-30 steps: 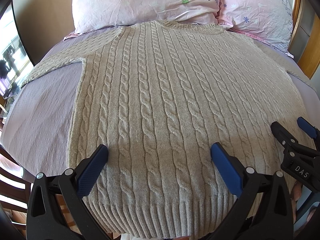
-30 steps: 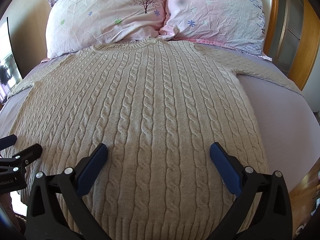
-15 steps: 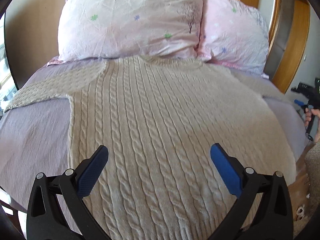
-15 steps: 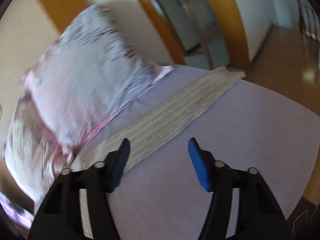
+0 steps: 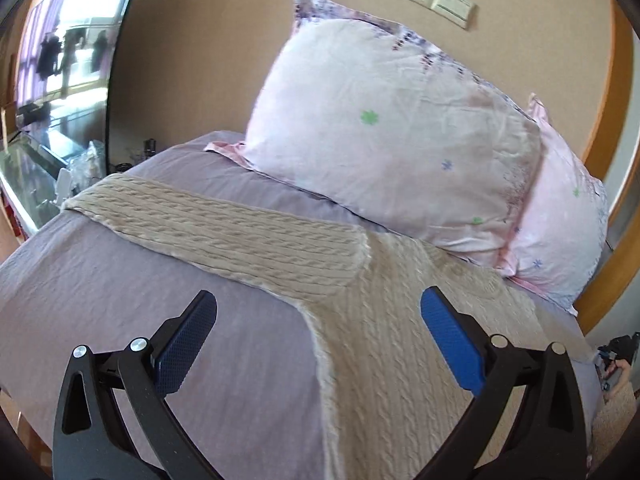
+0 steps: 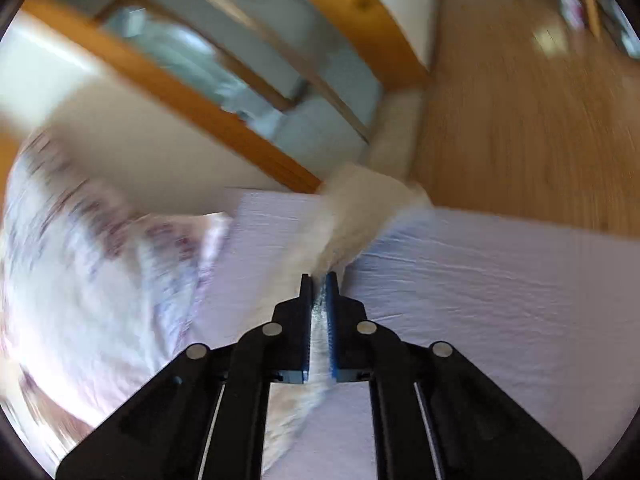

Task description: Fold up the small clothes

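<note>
A beige cable-knit sweater lies flat on the lilac bed. Its left sleeve stretches out to the left toward the bed edge. My left gripper is open and empty, above the armpit where that sleeve joins the body. In the blurred right wrist view my right gripper is shut on the sweater's right sleeve. The cuff end sticks up past the fingertips, lifted off the sheet.
Two pink floral pillows lean on the wall at the head of the bed. A wooden bed frame and wood floor lie beyond the right edge of the lilac sheet. A window and cluttered ledge are at the left.
My left gripper swung left from the sweater's body to its left sleeve. My right gripper moved out to the right sleeve, closed on it and lifted the cuff.
</note>
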### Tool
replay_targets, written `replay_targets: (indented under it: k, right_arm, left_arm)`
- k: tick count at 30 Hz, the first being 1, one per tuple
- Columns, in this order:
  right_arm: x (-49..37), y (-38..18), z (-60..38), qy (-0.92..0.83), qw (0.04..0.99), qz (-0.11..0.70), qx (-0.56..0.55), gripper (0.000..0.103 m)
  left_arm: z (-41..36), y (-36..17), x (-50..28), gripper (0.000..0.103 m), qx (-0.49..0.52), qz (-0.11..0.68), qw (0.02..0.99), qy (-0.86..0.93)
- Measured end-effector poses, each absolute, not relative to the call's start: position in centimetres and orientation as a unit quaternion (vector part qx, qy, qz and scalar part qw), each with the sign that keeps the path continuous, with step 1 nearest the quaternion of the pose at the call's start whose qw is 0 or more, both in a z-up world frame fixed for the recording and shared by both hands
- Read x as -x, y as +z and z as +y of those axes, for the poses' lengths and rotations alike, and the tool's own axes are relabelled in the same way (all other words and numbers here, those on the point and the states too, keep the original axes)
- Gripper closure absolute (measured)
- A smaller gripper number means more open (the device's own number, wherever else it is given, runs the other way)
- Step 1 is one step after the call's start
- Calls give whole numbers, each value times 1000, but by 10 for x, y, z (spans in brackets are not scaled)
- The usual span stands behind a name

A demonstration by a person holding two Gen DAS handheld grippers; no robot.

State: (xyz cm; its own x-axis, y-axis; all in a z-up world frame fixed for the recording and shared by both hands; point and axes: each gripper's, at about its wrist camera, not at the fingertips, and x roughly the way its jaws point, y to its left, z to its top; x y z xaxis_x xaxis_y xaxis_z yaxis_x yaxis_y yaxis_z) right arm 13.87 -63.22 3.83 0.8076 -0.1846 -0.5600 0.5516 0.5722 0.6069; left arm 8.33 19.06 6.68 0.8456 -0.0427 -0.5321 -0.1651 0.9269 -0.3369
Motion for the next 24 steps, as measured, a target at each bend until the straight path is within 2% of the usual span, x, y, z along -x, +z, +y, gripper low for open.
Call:
replay_targets:
  k: [4, 7, 9, 11, 13, 14, 15, 16, 18, 24]
  right_arm:
    - [-151, 115, -488, -36, 936, 199, -289, 97]
    - [-157, 139, -356, 118, 947, 210, -210, 97]
    - [-161, 131, -270, 220, 928, 243, -176, 97]
    - [-165, 105, -189, 305, 891, 311, -130, 95]
    - [-164, 81, -139, 342, 859, 369, -94, 87]
    - [-160, 76, -131, 350, 855, 373, -88, 84]
    - [-156, 77, -132, 351, 859, 364, -87, 74]
    - [-148, 80, -139, 343, 869, 346, -89, 56]
    - [-152, 94, -168, 317, 889, 314, -99, 34]
    - [-142, 107, -253, 233, 914, 300, -142, 27]
  left_arm:
    - [248, 62, -84, 1, 251, 262, 929, 73]
    - [283, 53, -86, 1, 317, 264, 907, 86]
    - [298, 46, -92, 1, 348, 276, 891, 100]
    - [313, 37, -98, 1, 371, 285, 877, 114]
    - [327, 29, -104, 1, 390, 285, 866, 129]
    - [335, 25, -107, 6, 401, 284, 861, 133]
    - [344, 20, -109, 10, 413, 282, 855, 135]
    - [352, 16, -112, 15, 426, 282, 849, 138]
    - [370, 6, -116, 18, 457, 278, 832, 145]
    - [413, -7, -128, 38, 516, 253, 801, 171]
